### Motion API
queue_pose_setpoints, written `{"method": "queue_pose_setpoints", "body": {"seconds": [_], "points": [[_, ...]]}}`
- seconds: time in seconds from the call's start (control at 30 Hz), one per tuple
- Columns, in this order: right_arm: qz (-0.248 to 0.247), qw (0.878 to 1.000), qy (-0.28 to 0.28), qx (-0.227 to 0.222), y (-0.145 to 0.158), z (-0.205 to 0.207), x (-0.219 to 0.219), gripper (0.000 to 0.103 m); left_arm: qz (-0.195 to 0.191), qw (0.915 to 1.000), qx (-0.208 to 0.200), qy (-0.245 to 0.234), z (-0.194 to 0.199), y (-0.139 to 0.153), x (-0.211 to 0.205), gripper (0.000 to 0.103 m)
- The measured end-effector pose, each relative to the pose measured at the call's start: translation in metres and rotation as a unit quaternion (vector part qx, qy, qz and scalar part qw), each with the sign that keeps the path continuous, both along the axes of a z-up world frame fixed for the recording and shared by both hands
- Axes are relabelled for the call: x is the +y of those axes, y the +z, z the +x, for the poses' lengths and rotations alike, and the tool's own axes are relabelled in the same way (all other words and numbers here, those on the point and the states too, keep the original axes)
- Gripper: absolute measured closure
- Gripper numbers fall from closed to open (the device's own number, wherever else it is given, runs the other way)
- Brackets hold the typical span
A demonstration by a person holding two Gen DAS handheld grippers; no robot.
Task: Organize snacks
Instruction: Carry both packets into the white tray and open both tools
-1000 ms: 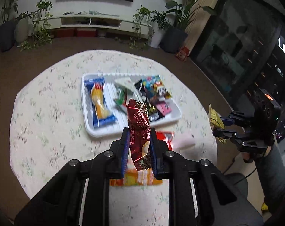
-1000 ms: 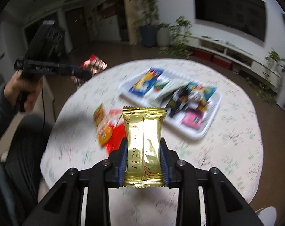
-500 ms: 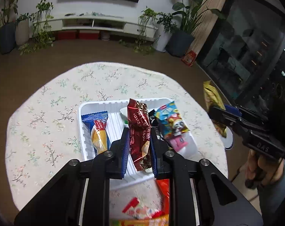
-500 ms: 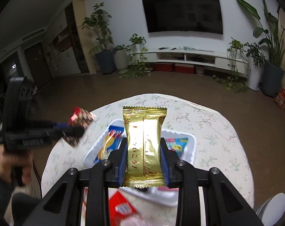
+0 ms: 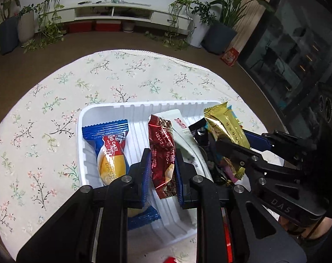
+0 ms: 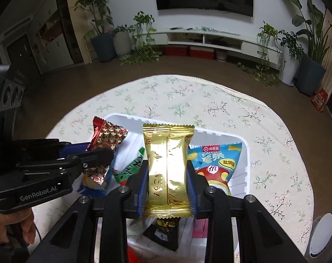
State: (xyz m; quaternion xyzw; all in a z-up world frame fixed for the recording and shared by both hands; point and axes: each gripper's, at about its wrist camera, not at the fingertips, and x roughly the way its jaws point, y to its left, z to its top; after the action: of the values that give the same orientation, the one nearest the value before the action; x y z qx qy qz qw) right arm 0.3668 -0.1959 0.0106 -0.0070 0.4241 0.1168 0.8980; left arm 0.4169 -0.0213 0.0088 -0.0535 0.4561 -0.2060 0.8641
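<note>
Gold wrapper (image 6: 168, 166), floral tablecloth (image 5: 56, 100)

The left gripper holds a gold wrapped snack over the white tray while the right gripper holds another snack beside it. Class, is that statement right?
Not quite. The left gripper holds a dark red snack packet, as the left wrist view shows. The gold snack is in the right gripper. The rest stands: both hang over the white tray.

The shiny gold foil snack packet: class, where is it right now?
The gold foil snack packet is clamped in the right gripper, above the white plastic tray, just left of the light-blue chip bag in the right wrist view.
</note>
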Motion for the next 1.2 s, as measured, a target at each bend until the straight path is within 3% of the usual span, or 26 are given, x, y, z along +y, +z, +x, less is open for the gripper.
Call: {"method": "queue_pose_setpoints", "body": {"seconds": [0.33, 0.7, 0.77, 0.8, 0.87, 1.1, 1.2], "points": [[-0.019, 1.000, -0.002, 0.018, -0.023, 0.008, 0.009, 0.070, 0.025, 0.9996, 0.009, -0.014, 0.013, -0.029, -0.010, 0.085], [-0.040, 0.999, -0.008, 0.030, -0.030, 0.014, 0.014, 0.069, 0.035, 0.9993, 0.013, 0.001, 0.018, -0.040, -0.014, 0.083], [-0.041, 0.999, -0.007, 0.029, -0.030, 0.013, 0.015, 0.069, 0.035, 0.9993, 0.013, 0.005, 0.019, -0.042, -0.013, 0.075], [-0.042, 0.999, -0.007, 0.029, -0.030, 0.013, 0.015, 0.069, 0.033, 0.9994, 0.012, 0.006, 0.019, -0.042, -0.012, 0.064], [-0.043, 0.999, -0.007, 0.030, -0.030, 0.013, 0.016, 0.068, 0.031, 0.9994, 0.009, 0.009, 0.017, -0.043, -0.008, 0.055], [-0.051, 0.998, -0.009, 0.030, -0.029, 0.013, 0.018, 0.065, 0.024, 0.9996, 0.000, 0.014, 0.012, -0.038, -0.001, 0.050], [-0.056, 0.998, -0.016, 0.027, -0.026, 0.012, 0.016, 0.051, 0.017, 0.9996, -0.004, 0.021, 0.007, -0.033, 0.005, 0.043]]}}
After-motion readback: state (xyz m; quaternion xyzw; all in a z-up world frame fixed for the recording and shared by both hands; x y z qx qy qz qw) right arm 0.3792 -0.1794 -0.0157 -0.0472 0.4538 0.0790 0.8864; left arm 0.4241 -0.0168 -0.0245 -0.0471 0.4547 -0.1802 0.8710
